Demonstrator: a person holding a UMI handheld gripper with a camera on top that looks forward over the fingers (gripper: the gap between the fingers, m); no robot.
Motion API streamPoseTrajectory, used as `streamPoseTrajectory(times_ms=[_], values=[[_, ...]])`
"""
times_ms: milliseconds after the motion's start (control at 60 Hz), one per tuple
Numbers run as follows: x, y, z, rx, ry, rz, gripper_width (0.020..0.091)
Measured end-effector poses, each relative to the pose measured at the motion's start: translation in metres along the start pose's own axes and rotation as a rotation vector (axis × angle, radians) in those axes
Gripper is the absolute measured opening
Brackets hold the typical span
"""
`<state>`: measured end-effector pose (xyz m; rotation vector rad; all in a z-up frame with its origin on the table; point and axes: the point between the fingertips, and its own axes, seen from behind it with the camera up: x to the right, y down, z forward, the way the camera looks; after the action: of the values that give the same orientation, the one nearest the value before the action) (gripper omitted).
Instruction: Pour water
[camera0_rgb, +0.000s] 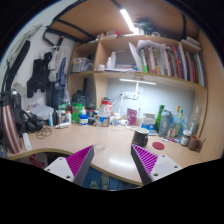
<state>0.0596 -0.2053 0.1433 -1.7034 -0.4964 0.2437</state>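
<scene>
The gripper (111, 163) is wide open and holds nothing. Beyond it, jars and bottles (92, 112) crowd the desk's (100, 145) far edge; their contents are unclear.

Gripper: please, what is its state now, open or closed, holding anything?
Gripper: open, holding nothing; the desk lies ahead of its fingers.

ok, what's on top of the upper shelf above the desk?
The upper shelf holds a row of upright books at one end and some smaller items I can't identify beside them. Anything behind the books is covered. The gripper is open, holding nothing.
</scene>
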Motion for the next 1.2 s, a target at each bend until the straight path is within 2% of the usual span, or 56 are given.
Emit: streamPoseTrajectory(times_ms=[133, 333, 533, 967, 1017, 1200], values=[[-0.035, -0.009, 0.038, 0.051, -0.015, -0.042, 0.0827], [-0.071, -0.005, 0.114, 0.081, -0.018, 0.018, 0.0828], [-0.061, -0.010, 0.191, 0.084, 0.025, 0.115, 0.0830], [-0.040, -0.015, 0.306, 0.071, 0.040, 0.148, 0.0816], [-0.042, -0.015, 0.312, 0.079, 0.031, 0.133, 0.0591], [-0.044, -0.017, 0.319, 0.089, -0.002, 0.131, 0.0528]])
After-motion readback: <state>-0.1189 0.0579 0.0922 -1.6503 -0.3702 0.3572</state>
